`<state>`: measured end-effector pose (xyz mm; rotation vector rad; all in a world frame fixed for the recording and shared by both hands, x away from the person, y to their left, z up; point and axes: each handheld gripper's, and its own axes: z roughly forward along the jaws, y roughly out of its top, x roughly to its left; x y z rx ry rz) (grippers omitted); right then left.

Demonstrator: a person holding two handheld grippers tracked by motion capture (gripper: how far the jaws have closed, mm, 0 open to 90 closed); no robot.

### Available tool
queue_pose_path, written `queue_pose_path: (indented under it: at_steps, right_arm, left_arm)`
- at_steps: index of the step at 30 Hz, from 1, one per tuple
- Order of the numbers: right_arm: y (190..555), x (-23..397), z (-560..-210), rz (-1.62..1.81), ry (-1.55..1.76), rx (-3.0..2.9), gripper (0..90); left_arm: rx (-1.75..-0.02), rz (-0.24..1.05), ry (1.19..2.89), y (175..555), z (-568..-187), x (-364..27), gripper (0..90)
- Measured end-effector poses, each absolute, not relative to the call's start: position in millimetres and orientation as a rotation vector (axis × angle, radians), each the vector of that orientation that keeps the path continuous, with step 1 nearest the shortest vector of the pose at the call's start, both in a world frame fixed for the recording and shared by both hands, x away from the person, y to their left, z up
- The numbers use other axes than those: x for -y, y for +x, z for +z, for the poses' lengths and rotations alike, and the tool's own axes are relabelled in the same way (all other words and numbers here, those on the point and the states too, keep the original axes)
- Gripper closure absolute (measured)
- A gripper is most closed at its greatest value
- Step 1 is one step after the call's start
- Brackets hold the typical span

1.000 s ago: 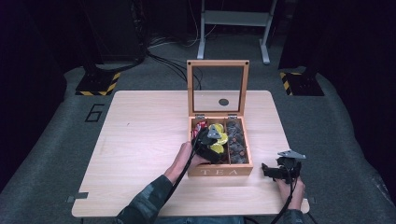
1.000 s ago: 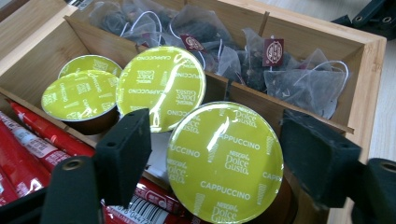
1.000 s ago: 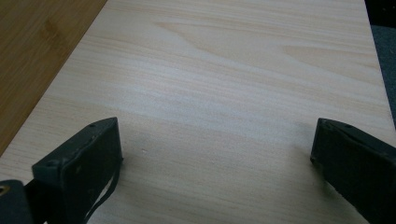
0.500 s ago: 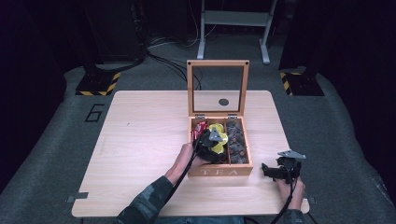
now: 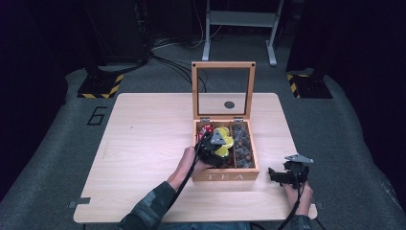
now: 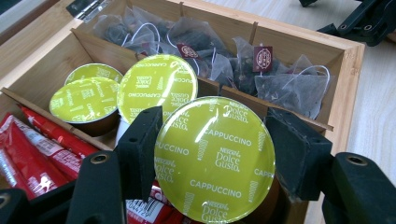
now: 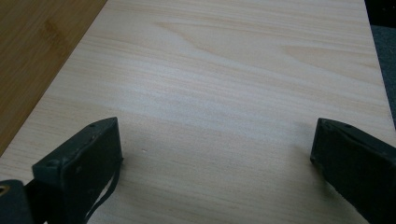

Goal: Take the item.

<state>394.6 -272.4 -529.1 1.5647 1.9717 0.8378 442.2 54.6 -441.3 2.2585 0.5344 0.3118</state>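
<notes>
With the left gripper (image 6: 212, 161) clamped across a tilted cappuccino capsule (image 6: 215, 158) inside the tea box (image 6: 348, 74), its smooth rim risked slipping free on lifting, while the right gripper (image 7: 212, 154) waited wide over the worktop (image 7: 233, 70).

"Dolce Gusto Cappuccino" capsule lid (image 6: 215, 161)

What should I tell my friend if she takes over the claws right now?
Left claw: shut on a green cappuccino capsule, inside the open wooden tea box; its jaws have just closed on it.
Right claw: open and holding nothing, over the bare table to the right of the box.
In the box: more green capsules, red sachets, tea bags in the next compartment.
Done: capsule gripped.
Left: probably lift it out of the box and set it down.
</notes>
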Motion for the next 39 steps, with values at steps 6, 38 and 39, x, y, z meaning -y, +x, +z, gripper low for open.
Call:
queue_pose_path:
  at_steps: [6,38,39]
  right_arm:
    - [395,272,-529,0.838,1.565,-1.971,1.3]
    - [394,272,-529,0.841,1.569,-1.966,1.4]
    - [394,272,-529,0.842,1.571,-1.964,1.4]
  left_arm:
    - [-0.534,0.327,2.253,441,-439,-57,38.3]
    - [-0.602,0.386,2.184,441,-424,-94,38.3]
    - [-0.604,0.399,2.180,441,-424,-96,38.3]
